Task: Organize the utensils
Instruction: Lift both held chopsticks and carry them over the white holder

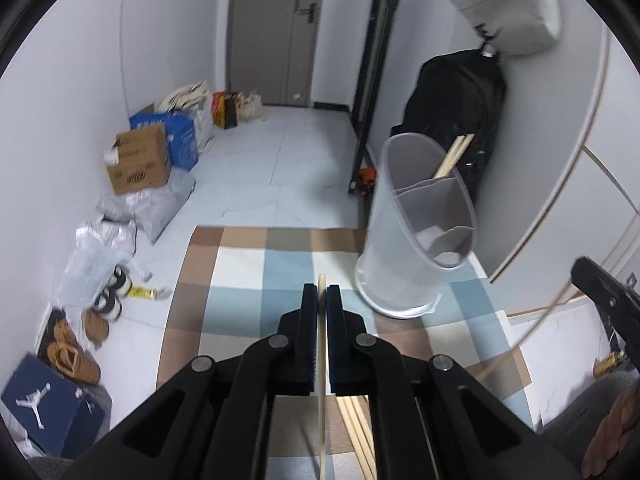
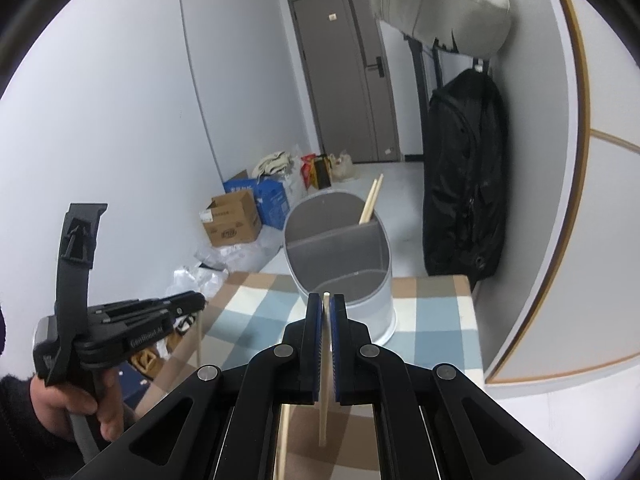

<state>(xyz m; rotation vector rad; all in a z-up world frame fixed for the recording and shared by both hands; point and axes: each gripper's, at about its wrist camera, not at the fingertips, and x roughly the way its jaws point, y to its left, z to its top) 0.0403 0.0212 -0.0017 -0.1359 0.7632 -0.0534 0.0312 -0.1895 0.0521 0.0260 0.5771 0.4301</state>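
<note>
My left gripper point(image 1: 322, 292) is shut on a single wooden chopstick point(image 1: 321, 400) that runs back between its pads, above the checked tablecloth point(image 1: 248, 280). From the right wrist view the same left gripper point(image 2: 198, 302) shows at the left, its chopstick point(image 2: 199, 340) hanging down. My right gripper point(image 2: 327, 300) is likewise shut on one chopstick point(image 2: 324, 400), just in front of the grey-white utensil holder point(image 2: 340, 264). The holder point(image 1: 420, 232) has divided compartments; two chopsticks point(image 1: 454, 156) lean in its far one. Several loose chopsticks point(image 1: 356, 420) lie on the cloth below.
A black bag point(image 2: 464, 184) and a pale bag point(image 2: 440, 4) hang on the wall right of the table. Cardboard boxes point(image 1: 138, 160), plastic bags and shoes point(image 1: 76, 348) line the floor at the left. A closed door point(image 1: 272, 32) is at the far end.
</note>
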